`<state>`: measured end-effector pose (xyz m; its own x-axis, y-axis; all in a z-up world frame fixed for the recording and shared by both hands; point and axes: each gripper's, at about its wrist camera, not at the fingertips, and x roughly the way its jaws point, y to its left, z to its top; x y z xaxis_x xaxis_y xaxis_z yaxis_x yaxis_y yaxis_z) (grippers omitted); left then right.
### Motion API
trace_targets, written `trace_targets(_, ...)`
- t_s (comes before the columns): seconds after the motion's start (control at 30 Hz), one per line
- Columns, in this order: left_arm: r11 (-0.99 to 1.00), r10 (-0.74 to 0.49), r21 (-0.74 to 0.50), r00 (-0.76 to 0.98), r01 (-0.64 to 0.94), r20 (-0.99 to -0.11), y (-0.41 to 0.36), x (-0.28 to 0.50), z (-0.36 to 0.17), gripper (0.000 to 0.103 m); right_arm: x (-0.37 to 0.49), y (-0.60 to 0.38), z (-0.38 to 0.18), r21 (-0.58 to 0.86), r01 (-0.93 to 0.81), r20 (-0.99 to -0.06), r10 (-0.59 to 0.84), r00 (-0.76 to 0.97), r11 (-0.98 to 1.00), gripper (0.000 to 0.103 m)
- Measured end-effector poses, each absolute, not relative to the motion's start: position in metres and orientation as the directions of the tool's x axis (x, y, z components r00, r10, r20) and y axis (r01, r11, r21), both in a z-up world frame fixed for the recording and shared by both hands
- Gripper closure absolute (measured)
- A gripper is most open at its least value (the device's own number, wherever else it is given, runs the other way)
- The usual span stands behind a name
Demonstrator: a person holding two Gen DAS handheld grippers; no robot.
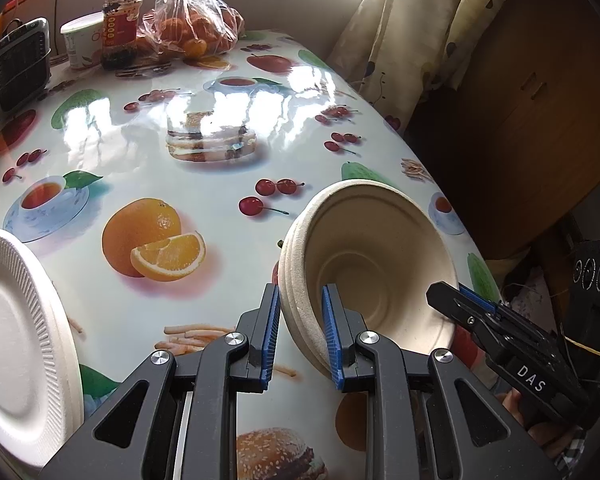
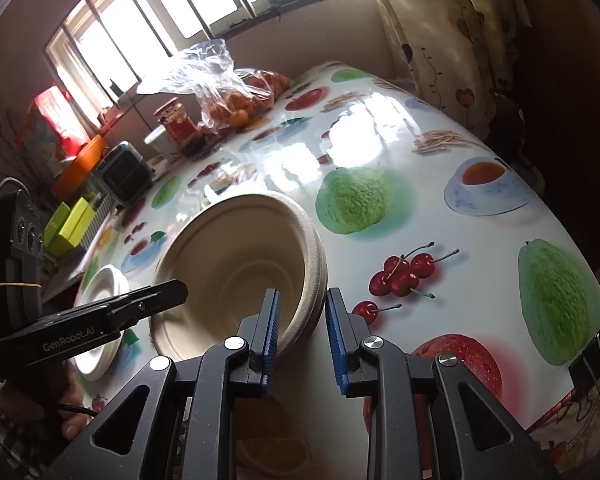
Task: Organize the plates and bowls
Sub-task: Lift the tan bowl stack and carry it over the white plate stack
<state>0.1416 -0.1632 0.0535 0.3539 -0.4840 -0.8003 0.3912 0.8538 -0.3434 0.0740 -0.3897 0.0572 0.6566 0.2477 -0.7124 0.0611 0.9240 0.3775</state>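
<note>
Fruit-print tablecloth (image 1: pixel 204 184) under stacked bowls (image 1: pixel 364 256), rim between both parted grippers, "GenRobot.AI" left gripper (image 1: pixel 300 332), "DAS" right gripper (image 2: pixel 300 332).

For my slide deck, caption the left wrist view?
Both grippers straddle opposite rims of stacked beige bowls on a fruit-print table, white plates at left.

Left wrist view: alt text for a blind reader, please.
The left gripper straddles the near rim of a stack of beige bowls, jaws open on either side. The right gripper reaches the opposite rim. White plates sit left on the fruit-print tablecloth.
</note>
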Motion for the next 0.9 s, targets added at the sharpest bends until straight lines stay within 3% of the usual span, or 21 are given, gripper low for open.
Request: trace_targets(0.9,0.877,-0.458,-0.327,0.404,0.353,-0.792,-0.148,0.139,0.071,0.08,0.084,-0.375,0.077,0.373,0.017,-0.696,0.268,0.667,0.928,0.082)
